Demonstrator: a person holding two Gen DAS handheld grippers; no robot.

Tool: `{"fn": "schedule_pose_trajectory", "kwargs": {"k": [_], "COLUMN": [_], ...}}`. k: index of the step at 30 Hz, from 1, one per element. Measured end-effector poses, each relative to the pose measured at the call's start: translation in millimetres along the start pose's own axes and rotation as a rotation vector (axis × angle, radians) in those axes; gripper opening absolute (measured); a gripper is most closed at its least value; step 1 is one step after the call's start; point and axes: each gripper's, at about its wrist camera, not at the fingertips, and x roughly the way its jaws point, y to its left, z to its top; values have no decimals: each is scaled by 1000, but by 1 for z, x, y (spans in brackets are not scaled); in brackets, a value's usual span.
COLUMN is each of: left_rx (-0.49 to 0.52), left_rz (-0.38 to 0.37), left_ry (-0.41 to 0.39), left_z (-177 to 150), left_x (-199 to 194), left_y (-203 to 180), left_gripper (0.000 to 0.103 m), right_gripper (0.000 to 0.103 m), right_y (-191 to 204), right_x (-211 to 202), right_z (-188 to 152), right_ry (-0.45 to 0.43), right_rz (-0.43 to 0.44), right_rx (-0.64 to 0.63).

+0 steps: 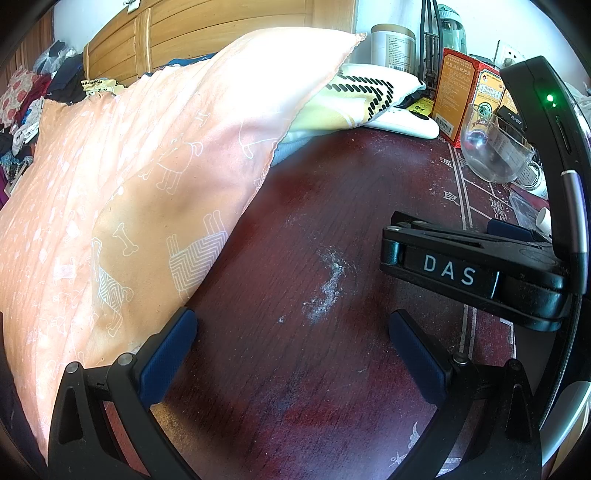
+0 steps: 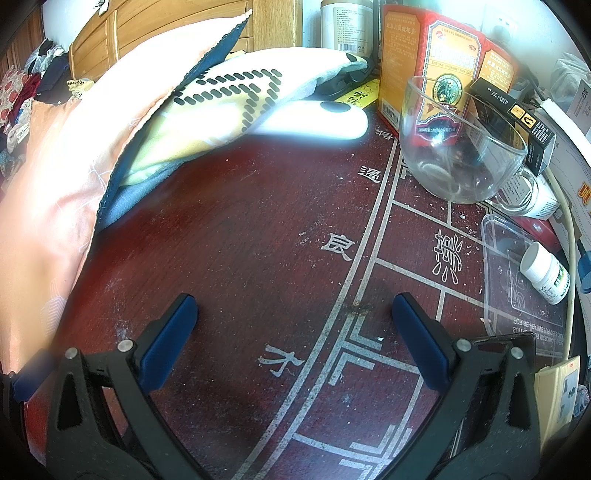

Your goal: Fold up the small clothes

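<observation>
Dark red wooden table [image 2: 240,236], dusty, printed with white grid lines and Chinese characters; wooden bed headboard [image 1: 221,26] behind, heap of mixed clothes [image 1: 26,96] far left.

Peach garment [image 1: 140,177] with white dog-and-bone outline print lies bunched along the table's left side, draped over a blue-grey cloth [image 2: 122,199] and next to a yellow-white cloth with black dashes [image 2: 229,99]. A white remote-like device [image 2: 314,122] lies just beside that pile.

Left gripper [image 1: 291,332]: blue-padded jaws spread wide, nothing between them. Its left finger [image 1: 166,354] sits right at the peach garment's lower edge; contact can't be told. The right finger is over bare table. "DAS" reads on the black body of the right gripper [image 1: 472,269], just right of it in the left wrist view.

Right gripper [image 2: 295,321]: jaws also spread, empty, over bare table and grid lines, well apart from the garment.

Back right: orange-red medicine box [image 2: 443,62] reading "SHEDAN CHUANBEI PIPA GAO" and "OTC", clear glass mug [image 2: 461,147], black carton [image 2: 517,114], white canister with barcode [image 2: 343,26]. Clear plastic lid [image 2: 517,280] partly reads "FOR RE-HEATING", reversed; small white pill bottle [image 2: 546,273] lying on it. Beige wall socket plate [image 2: 561,398] at the right edge.
</observation>
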Motion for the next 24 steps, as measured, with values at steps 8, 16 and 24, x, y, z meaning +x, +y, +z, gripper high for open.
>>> {"fn": "schedule_pose_trajectory", "kwargs": {"k": [8,16,24], "left_rx": [0,1,1], "left_rz": [0,-1,0], "left_ry": [6,9,10], "left_z": [0,0,0], "left_x": [0,0,0], "left_y": [0,0,0], "left_gripper": [103,103,103], "right_gripper": [103,103,103], "right_y": [0,0,0], "right_x": [0,0,0], "right_z": [0,0,0], "right_ry": [0,0,0], "right_rz": [0,0,0], "right_rx": [0,0,0]}}
